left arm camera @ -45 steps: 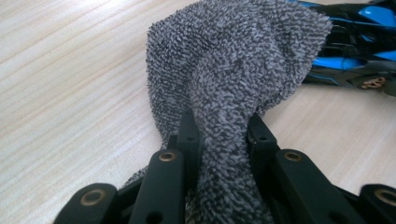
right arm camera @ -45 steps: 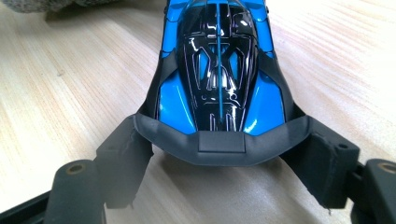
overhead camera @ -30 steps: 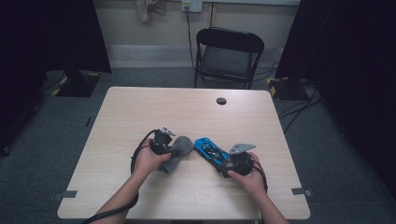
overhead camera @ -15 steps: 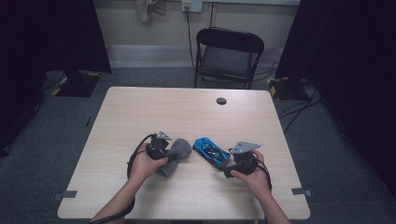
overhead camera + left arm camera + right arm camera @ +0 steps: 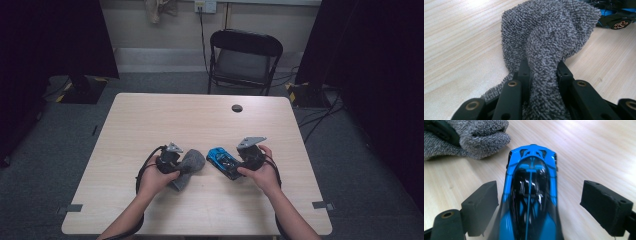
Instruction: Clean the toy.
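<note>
two grippers work mid-table in the high view: left gripper clenched on a grey cloth, right gripper at three o'clock of it, the blue toy car between; the table lies bare toward twelve o'clock. left gripper view: cloth pinched tight. right gripper view: jaws have just been opening, released, flanking the car untouched.

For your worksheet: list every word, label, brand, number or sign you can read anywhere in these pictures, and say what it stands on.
None can be read.
Blue toy car: glossy body, no lettering or number visible.
Grey cloth: plain, no tag showing.
Table: bare wood, no marks that read as text.
Wall outlet: too small to tell any marking.
</note>
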`<action>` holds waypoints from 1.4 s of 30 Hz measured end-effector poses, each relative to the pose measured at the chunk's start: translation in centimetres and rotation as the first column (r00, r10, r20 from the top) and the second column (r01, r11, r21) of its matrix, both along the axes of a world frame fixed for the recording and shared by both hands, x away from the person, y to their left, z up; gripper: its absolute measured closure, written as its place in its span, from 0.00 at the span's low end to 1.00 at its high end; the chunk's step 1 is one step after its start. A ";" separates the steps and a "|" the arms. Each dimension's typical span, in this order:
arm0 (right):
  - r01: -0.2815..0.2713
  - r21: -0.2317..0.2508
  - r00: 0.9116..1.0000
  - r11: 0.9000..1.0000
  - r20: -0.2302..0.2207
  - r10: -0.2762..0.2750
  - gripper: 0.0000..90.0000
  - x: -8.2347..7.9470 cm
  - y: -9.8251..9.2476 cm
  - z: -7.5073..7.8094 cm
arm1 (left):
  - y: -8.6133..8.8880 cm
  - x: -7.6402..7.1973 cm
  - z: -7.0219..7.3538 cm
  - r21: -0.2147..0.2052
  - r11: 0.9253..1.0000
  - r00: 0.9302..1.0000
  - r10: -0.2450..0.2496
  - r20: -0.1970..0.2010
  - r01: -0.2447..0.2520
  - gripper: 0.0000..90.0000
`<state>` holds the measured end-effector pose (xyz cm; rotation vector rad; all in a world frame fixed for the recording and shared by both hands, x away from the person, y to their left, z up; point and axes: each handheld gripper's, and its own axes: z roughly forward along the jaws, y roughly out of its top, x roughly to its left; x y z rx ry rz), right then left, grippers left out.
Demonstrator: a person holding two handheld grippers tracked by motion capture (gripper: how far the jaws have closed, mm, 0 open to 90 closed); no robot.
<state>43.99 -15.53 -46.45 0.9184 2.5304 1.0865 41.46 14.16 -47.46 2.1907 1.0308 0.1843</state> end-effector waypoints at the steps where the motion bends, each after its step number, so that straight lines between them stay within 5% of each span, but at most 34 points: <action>1: 0.005 -0.013 1.000 1.000 -0.005 -0.006 0.15 0.3 0.4 -0.2 | 0.0 0.0 0.0 0.004 1.000 1.000 -0.002 0.004 0.002 0.80; 16: -0.021 -0.103 0.999 0.994 -0.039 0.017 0.16 1.7 3.8 -2.3 | -0.1 -0.3 -0.1 0.002 1.000 1.000 0.005 0.018 -0.005 0.80; 27: 0.004 -0.067 0.999 0.998 -0.034 -0.006 0.28 1.5 3.5 -2.7 | -0.1 -0.2 -0.1 -0.001 1.000 1.000 0.005 0.015 -0.005 0.80; 42: 0.009 -0.067 0.999 0.998 -0.053 -0.013 0.29 1.1 3.2 -2.4 | 0.1 -0.1 0.0 -0.013 1.000 1.000 0.010 0.006 -0.010 0.80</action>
